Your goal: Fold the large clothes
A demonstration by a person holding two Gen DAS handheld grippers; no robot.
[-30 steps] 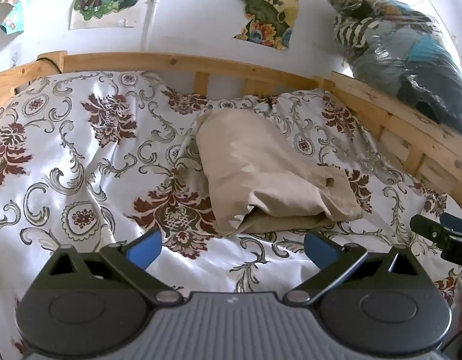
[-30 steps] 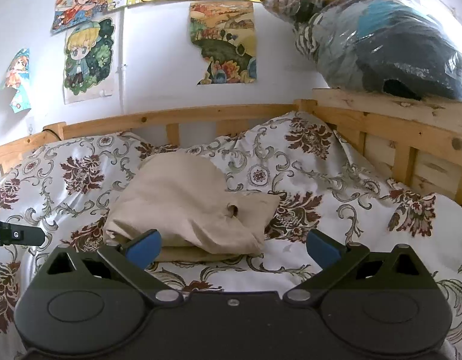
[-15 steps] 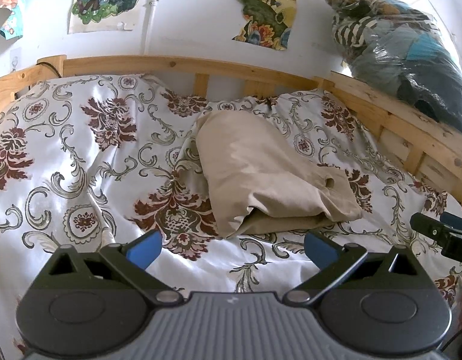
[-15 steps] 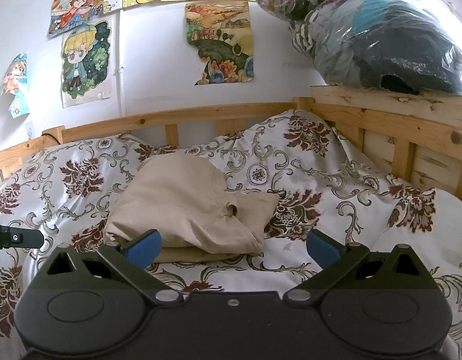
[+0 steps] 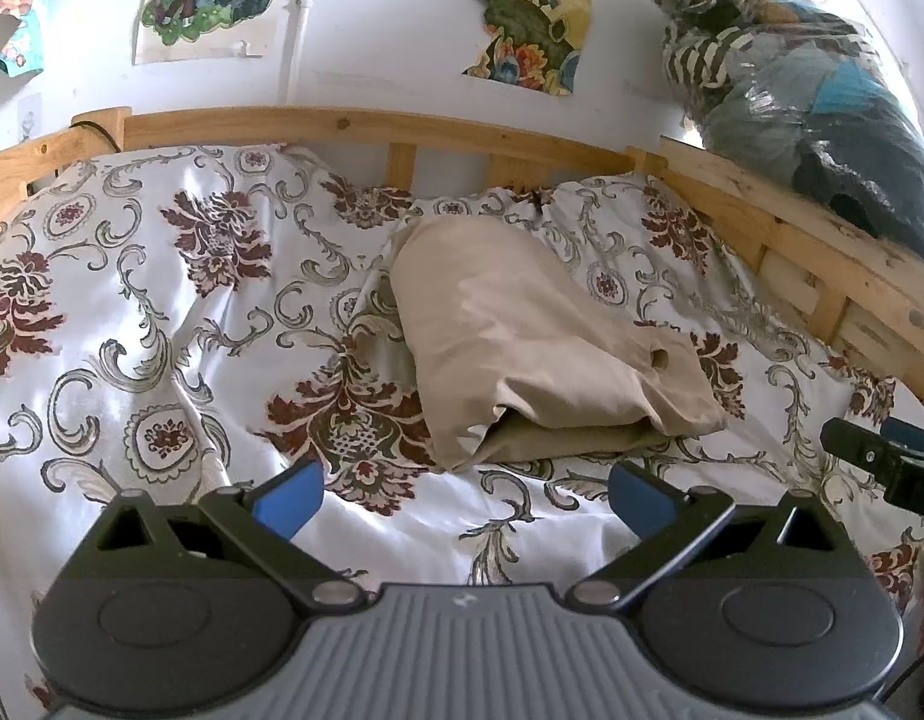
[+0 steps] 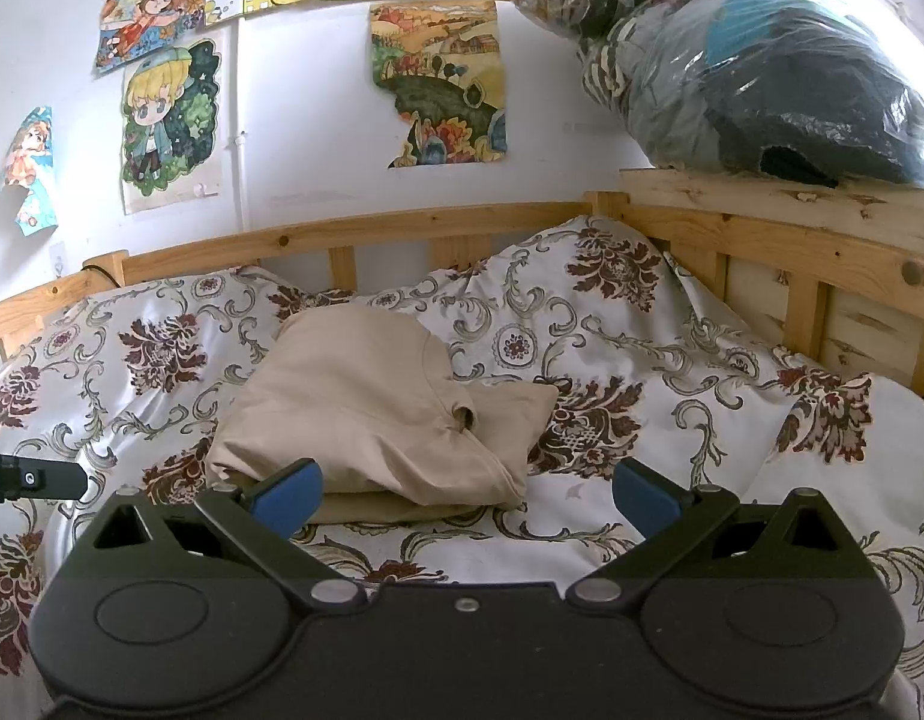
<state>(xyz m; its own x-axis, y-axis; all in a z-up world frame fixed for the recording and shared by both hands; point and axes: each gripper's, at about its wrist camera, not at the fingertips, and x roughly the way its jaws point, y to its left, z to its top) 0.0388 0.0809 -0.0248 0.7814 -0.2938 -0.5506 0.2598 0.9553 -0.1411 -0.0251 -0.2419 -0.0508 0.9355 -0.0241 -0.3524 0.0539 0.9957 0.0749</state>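
A beige garment lies folded in a compact stack on the floral bedspread, a small hole showing near its right edge. My left gripper hovers open just in front of it, blue pads apart, holding nothing. In the right wrist view the same beige garment sits ahead and slightly left. My right gripper is open and empty too, its left fingertip close above the stack's near edge. The right gripper's tip shows at the left view's right edge, and the left gripper's tip at the right view's left edge.
A wooden bed rail runs along the back and right side of the bed. A clear plastic bag of clothes rests on the rail at the right. Posters hang on the white wall. The bedspread bunches up toward the right.
Both grippers have lifted and tilted slightly, so the wall shows more in each view. The garment has not moved and both grippers stay open.
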